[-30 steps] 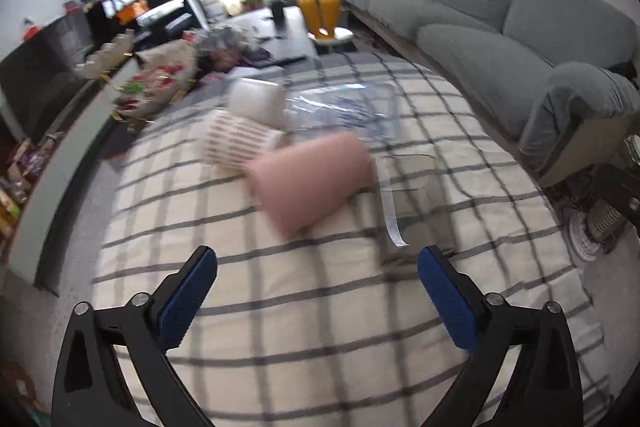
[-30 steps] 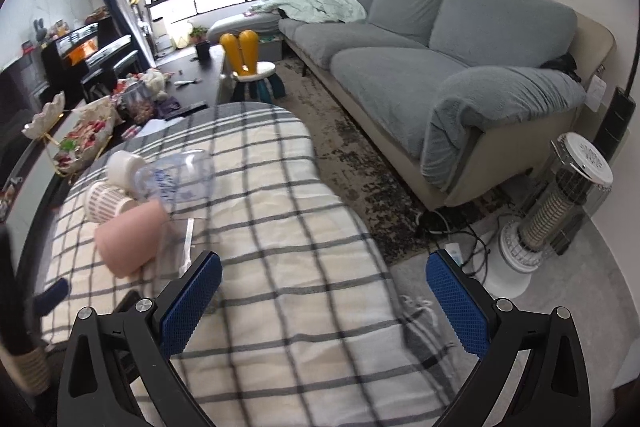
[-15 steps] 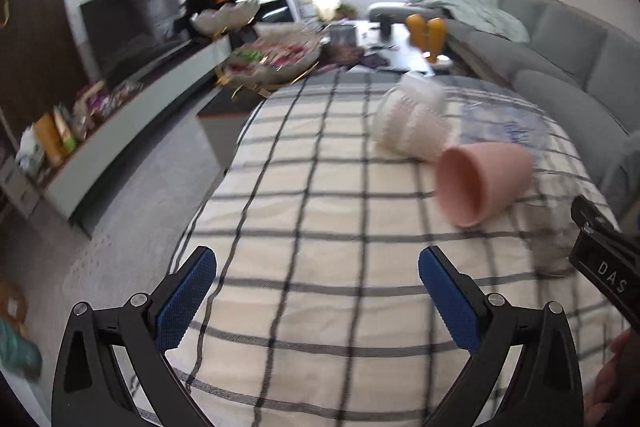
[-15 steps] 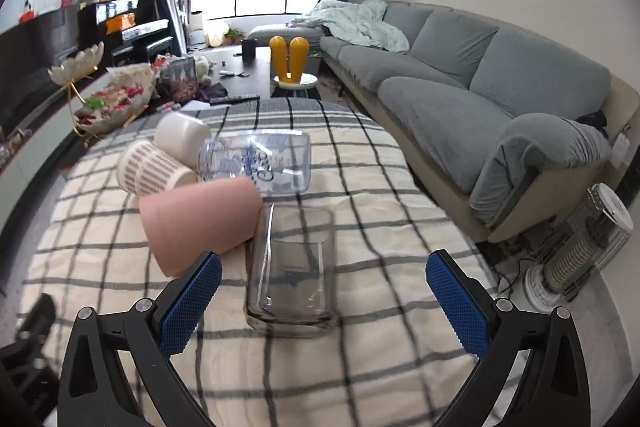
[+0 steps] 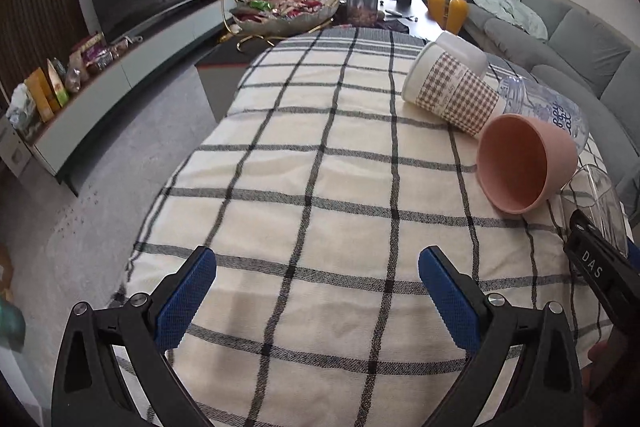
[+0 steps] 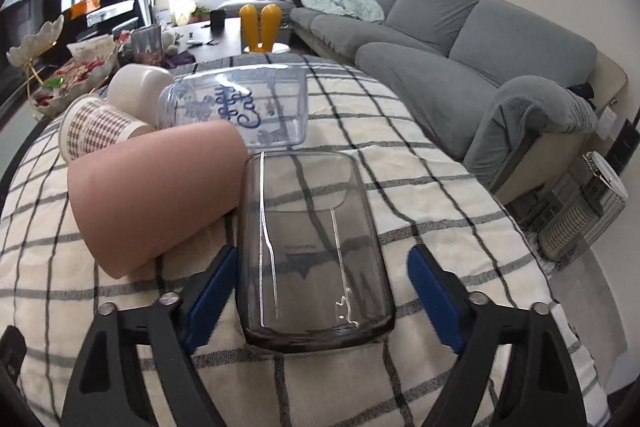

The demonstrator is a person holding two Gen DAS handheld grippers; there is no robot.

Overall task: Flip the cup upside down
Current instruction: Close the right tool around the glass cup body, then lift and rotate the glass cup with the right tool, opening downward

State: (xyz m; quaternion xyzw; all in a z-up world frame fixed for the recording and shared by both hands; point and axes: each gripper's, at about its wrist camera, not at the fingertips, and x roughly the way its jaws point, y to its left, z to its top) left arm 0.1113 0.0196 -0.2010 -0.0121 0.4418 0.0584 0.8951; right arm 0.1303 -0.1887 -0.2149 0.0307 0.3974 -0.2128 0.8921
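Observation:
Several cups lie on their sides on a checked tablecloth [image 5: 320, 167]. A smoky clear glass cup [image 6: 312, 251] lies between the open fingers of my right gripper [image 6: 320, 287], its base toward the camera; the pads do not touch it. A pink cup [image 6: 160, 191] lies against its left side, and shows open-mouthed in the left wrist view [image 5: 524, 163]. Behind are a clear cup with blue writing [image 6: 240, 107], a houndstooth paper cup [image 5: 452, 91] and a white cup [image 6: 136, 87]. My left gripper [image 5: 316, 291] is open and empty over bare cloth.
A grey sofa [image 6: 460, 39] runs along the right. A heater [image 6: 584, 211] stands on the floor at right. A snack bowl stand [image 5: 280, 11] and a TV unit [image 5: 132, 39] are beyond the table's far left. The right gripper's body [image 5: 600, 267] shows at the left view's right edge.
My right gripper has moved forward so that its open fingers now flank the smoky glass cup. My left gripper has swung left and looks along the table from the near end.

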